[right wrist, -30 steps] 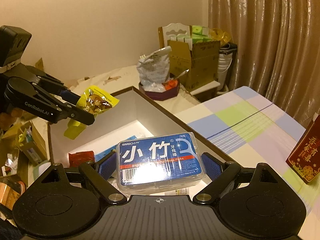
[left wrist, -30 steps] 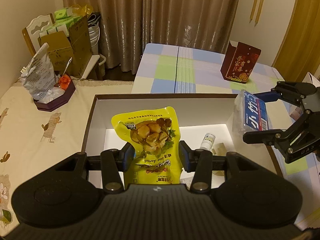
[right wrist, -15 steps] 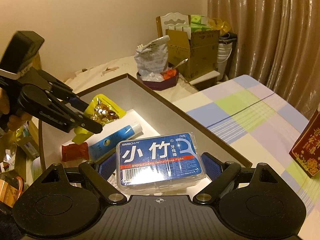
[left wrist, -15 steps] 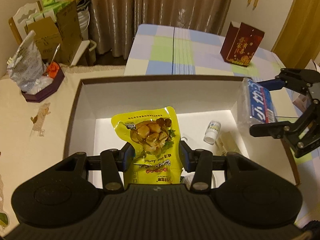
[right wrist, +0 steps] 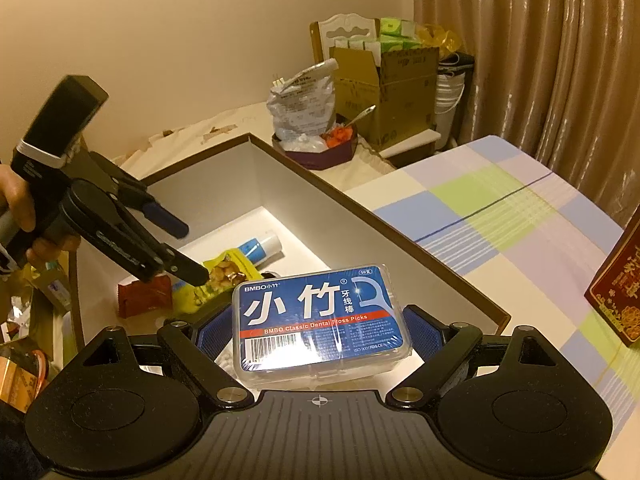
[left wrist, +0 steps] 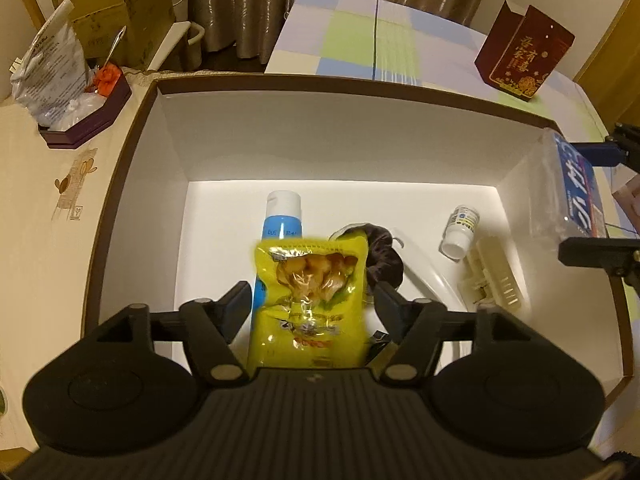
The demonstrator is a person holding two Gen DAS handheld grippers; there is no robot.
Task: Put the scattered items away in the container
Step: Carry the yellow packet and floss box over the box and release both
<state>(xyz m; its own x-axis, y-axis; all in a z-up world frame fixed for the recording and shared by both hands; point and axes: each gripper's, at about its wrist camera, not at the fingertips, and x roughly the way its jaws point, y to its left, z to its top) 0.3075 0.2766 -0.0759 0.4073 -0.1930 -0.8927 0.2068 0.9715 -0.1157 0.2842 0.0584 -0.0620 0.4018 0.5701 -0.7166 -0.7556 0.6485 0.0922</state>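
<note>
The container is a white box with a brown rim (left wrist: 360,140) (right wrist: 280,184). My left gripper (left wrist: 312,300) (right wrist: 190,254) hangs low inside it, jaws opening. A yellow snack pouch (left wrist: 308,292) (right wrist: 224,276) lies between them, and a thin gap shows at each pad. The pouch rests over a blue tube (left wrist: 280,216). My right gripper (right wrist: 320,328) is shut on a blue floss pick box (right wrist: 320,320) (left wrist: 576,196) above the container's right wall. A dark scrunchie (left wrist: 384,256), a small white bottle (left wrist: 460,228), a cream comb (left wrist: 496,276) and a red packet (right wrist: 144,296) lie inside.
A red gift box (left wrist: 524,60) stands on the checked tablecloth (left wrist: 360,40) beyond the container. To the left sit a purple tray (left wrist: 84,120) with a crumpled bag and, farther back, cardboard boxes (left wrist: 112,20). A person's hand (right wrist: 16,200) holds the left gripper.
The left gripper sank deeper into the box and its jaws spread off the yellow pouch, which slipped down onto the tube. The right gripper stayed put with the floss box.
</note>
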